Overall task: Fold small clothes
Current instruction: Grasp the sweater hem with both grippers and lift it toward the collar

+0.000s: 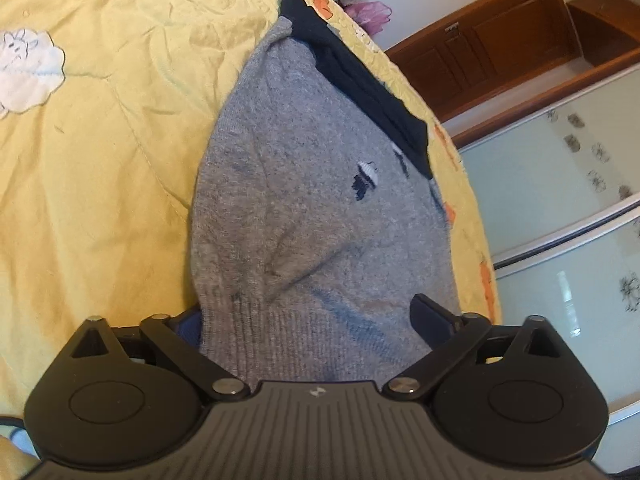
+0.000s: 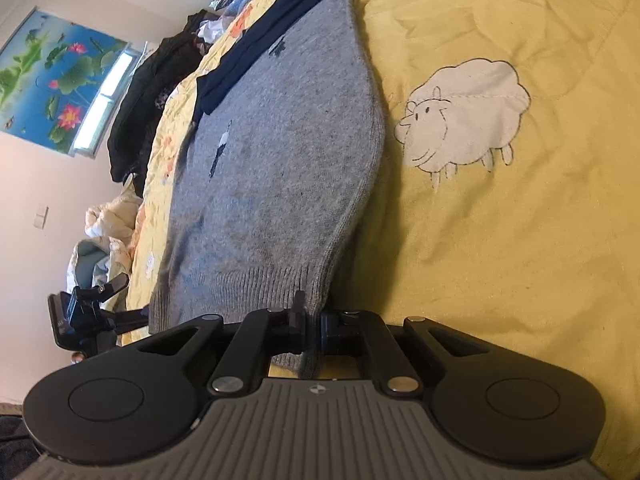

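A small grey knit sweater [image 1: 304, 184] with a navy collar [image 1: 360, 80] lies on a yellow quilt [image 1: 100, 140]. My left gripper [image 1: 312, 320] is open, its jaws wide apart on either side of the ribbed hem, which lies between them. In the right wrist view the sweater [image 2: 288, 152] stretches away from the camera. My right gripper [image 2: 312, 320] is shut on the sweater's ribbed hem at its corner. The left gripper [image 2: 92, 300] shows at the hem's other end.
The quilt [image 2: 520, 240] has a white sheep patch [image 2: 464, 116] beside the sweater. Piled clothes [image 2: 152, 92] lie along the bed's far edge. A wooden door [image 1: 500, 40] and glass wardrobe panels [image 1: 560, 200] stand beyond the bed.
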The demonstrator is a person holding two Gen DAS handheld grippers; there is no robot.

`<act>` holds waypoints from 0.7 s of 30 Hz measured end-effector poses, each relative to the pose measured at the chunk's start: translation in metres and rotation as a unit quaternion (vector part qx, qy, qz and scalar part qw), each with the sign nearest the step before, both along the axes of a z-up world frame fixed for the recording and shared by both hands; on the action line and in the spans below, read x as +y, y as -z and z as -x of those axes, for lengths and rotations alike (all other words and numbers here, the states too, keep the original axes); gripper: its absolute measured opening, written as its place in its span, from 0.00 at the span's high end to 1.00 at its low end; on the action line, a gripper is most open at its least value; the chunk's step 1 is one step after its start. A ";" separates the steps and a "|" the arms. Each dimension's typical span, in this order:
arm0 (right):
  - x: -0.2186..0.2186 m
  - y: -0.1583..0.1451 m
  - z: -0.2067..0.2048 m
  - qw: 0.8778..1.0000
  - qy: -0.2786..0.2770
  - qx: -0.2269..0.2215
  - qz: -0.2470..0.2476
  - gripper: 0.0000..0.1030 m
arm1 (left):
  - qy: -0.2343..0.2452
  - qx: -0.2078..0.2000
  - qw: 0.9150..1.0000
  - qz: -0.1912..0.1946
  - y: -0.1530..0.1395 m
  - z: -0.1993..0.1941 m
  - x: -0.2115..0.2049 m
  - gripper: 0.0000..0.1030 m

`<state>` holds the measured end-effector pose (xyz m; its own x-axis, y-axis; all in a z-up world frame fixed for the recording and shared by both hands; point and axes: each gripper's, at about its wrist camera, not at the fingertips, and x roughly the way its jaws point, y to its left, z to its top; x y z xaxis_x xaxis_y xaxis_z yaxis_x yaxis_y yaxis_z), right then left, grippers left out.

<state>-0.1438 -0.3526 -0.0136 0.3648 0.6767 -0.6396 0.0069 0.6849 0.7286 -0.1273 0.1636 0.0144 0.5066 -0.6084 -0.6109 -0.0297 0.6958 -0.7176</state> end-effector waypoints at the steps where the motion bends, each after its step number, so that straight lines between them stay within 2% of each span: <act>1: 0.000 0.000 -0.001 1.000 -0.001 0.001 -0.001 0.88 | 0.003 -0.002 1.000 -0.009 -0.001 0.001 0.001 0.18; 2: -0.001 0.000 -0.001 1.000 -0.001 0.003 -0.002 0.88 | 0.004 -0.003 1.000 -0.017 -0.002 0.000 0.002 0.31; 4: -0.002 0.002 -0.003 1.000 0.001 0.006 -0.009 0.88 | 0.006 0.010 1.000 -0.028 0.002 -0.003 0.003 0.40; 8: -0.007 0.008 -0.004 0.999 0.011 0.014 -0.031 0.87 | 0.010 0.013 1.000 -0.009 0.006 -0.002 0.009 0.41; 11: -0.009 0.011 -0.003 0.999 0.017 0.019 -0.044 0.87 | 0.021 0.024 0.999 0.024 0.012 0.003 0.016 0.41; 13: -0.010 0.012 -0.002 0.998 0.020 0.021 -0.047 0.87 | 0.014 0.024 0.999 0.033 0.014 0.006 0.020 0.41; 15: -0.008 0.012 -0.002 0.999 0.023 0.021 -0.044 0.91 | 0.001 0.018 1.000 0.009 0.011 0.008 0.019 0.66; 16: -0.007 0.011 -0.002 0.999 0.023 0.014 -0.036 0.91 | 0.001 0.020 1.000 -0.012 0.010 0.007 0.017 0.91; 18: -0.002 0.004 0.001 1.000 0.022 -0.011 -0.016 0.87 | 0.005 0.022 0.999 -0.049 0.005 0.005 0.011 0.93; 19: 0.000 -0.001 0.002 0.999 0.022 -0.019 -0.015 0.87 | 0.007 0.013 0.998 -0.056 -0.001 0.006 0.010 0.94; 21: -0.001 -0.019 0.005 0.998 0.022 -0.049 -0.046 0.87 | 0.017 -0.031 0.997 -0.068 -0.025 0.012 0.009 0.94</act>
<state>-0.1490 -0.3541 0.0052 0.4525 0.7132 -0.5354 -0.0387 0.6155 0.7872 -0.1389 0.1726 0.0395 0.5268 -0.5386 -0.6575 0.0365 0.7872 -0.6156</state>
